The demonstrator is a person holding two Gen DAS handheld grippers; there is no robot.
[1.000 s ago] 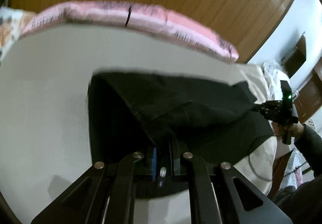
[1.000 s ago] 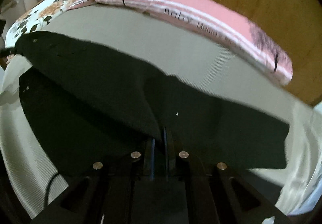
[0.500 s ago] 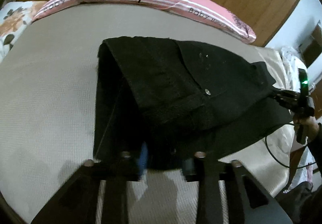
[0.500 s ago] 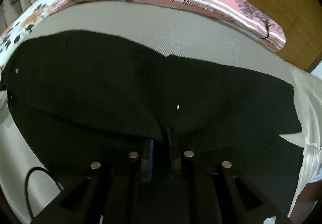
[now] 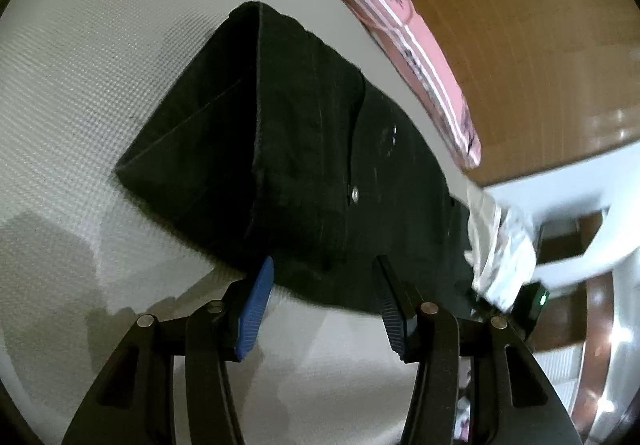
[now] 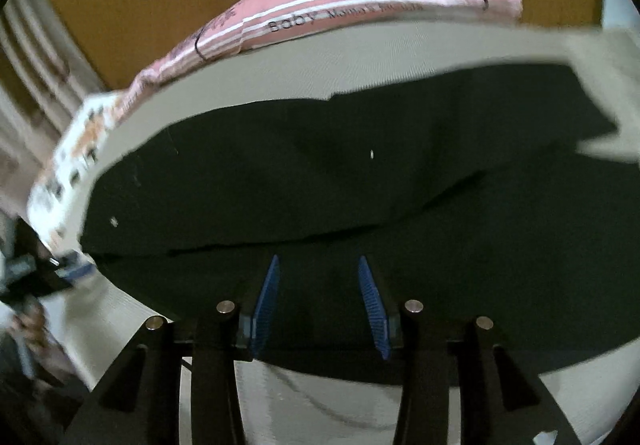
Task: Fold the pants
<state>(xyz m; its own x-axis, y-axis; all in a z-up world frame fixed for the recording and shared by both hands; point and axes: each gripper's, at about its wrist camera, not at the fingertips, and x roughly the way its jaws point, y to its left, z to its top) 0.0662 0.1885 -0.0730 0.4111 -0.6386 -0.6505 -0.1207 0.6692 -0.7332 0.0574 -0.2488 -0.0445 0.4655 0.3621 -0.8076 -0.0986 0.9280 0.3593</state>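
A bed [image 5: 80, 93] with a pale ribbed cover fills both views, backed by a wooden headboard [image 5: 520, 25]. A pink pillow [image 6: 340, 9] with white stripes and the word "Baby" lies along the head of the bed, and a flowered pillow [image 6: 72, 157] sits beside it at the left of the right wrist view. Some crumpled white cloth [image 5: 500, 245] lies at the bed's edge in the left wrist view.

The black pants [image 5: 312, 165] lie flat on the cover, folded over on themselves. In the left wrist view one layer rests on another, with a folded edge running up the middle and a metal button [image 5: 354, 193] showing on the upper layer. In the right wrist view the pants [image 6: 320, 173] spread wide across the bed, the top layer's edge lying across the lower one.

The left gripper [image 5: 324, 301] has its jaws spread wide with nothing between them, its tips just at the near edge of the pants. The right gripper [image 6: 318, 285] is likewise spread wide and holds nothing, its blue pads [image 6: 268, 301] poised over the near part of the cloth; whether they touch it is unclear.
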